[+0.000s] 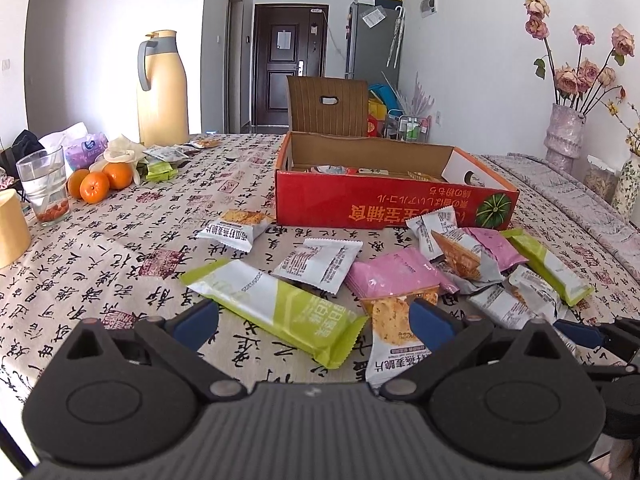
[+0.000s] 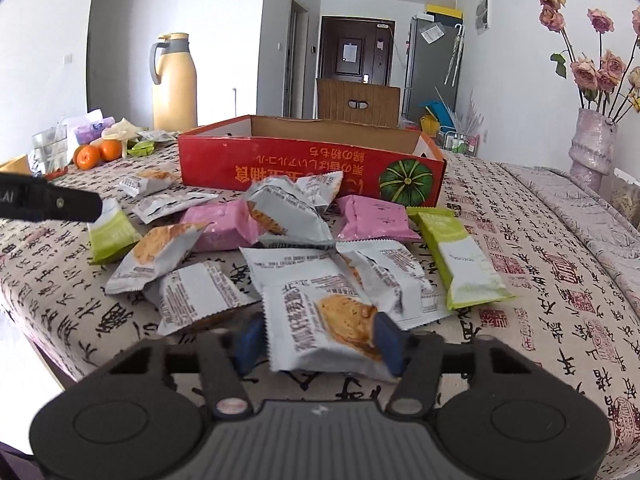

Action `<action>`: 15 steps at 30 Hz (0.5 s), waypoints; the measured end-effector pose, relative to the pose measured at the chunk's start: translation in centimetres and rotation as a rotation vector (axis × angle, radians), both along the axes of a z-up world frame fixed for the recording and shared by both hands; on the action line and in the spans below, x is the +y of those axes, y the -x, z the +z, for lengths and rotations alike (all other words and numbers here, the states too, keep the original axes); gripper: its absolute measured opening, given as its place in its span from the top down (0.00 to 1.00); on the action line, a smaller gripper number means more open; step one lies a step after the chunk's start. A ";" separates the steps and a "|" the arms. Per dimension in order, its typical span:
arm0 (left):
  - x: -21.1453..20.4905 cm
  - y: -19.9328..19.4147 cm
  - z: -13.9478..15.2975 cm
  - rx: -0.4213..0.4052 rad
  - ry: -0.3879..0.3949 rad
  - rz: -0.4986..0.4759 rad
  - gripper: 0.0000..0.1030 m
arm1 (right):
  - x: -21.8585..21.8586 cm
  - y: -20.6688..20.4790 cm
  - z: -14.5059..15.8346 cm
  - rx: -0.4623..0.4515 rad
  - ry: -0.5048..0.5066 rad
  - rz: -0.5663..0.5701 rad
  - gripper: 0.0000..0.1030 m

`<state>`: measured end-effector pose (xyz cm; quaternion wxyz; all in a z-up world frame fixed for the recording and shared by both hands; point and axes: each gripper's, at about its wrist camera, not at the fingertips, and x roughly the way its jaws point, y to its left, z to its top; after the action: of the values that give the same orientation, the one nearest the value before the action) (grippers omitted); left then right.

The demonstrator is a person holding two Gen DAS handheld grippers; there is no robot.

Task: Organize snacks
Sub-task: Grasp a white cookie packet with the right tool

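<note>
The right gripper (image 2: 318, 338) was clamped on a white cracker packet (image 2: 324, 326) at the near edge of the pile, one blue pad at each side of the wrapper. The left gripper (image 1: 314, 322) had its jaws wide apart over the tablecloth (image 1: 120, 248), with the near end of a long green bar (image 1: 280, 312) lying between them, untouched. The rest of the snacks lay scattered in a loose heap on the table: two pink packets (image 2: 374, 218), more white cracker packets (image 2: 288, 208) and another green bar (image 2: 460, 258) to the right. Just beyond the heap stood the open red box (image 2: 304, 166), with a few packets already inside. At the far left were oranges (image 1: 96, 186), a glass (image 1: 42, 182) and a yellow jug (image 1: 162, 88).
</note>
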<state>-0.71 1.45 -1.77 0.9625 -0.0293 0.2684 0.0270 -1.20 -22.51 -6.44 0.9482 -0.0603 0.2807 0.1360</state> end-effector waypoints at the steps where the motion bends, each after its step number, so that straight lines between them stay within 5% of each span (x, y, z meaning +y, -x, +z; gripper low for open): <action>1: 0.0 -0.1 -0.1 0.003 0.002 0.000 0.00 | -0.1 -0.1 0.1 0.002 -0.002 -0.001 0.56; 9: -0.1 -0.4 -0.5 0.024 0.002 -0.007 0.00 | -1.3 0.0 1.0 -0.033 -0.045 -0.032 0.82; 15: -0.6 -1.0 -0.6 0.041 -0.005 -0.023 0.00 | -2.8 0.0 2.1 -0.070 -0.101 -0.078 0.86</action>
<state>0.28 0.88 -2.36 0.9571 -0.0235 0.2884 0.0174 -1.21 -25.28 -4.33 0.9638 -0.0060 0.2425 0.1107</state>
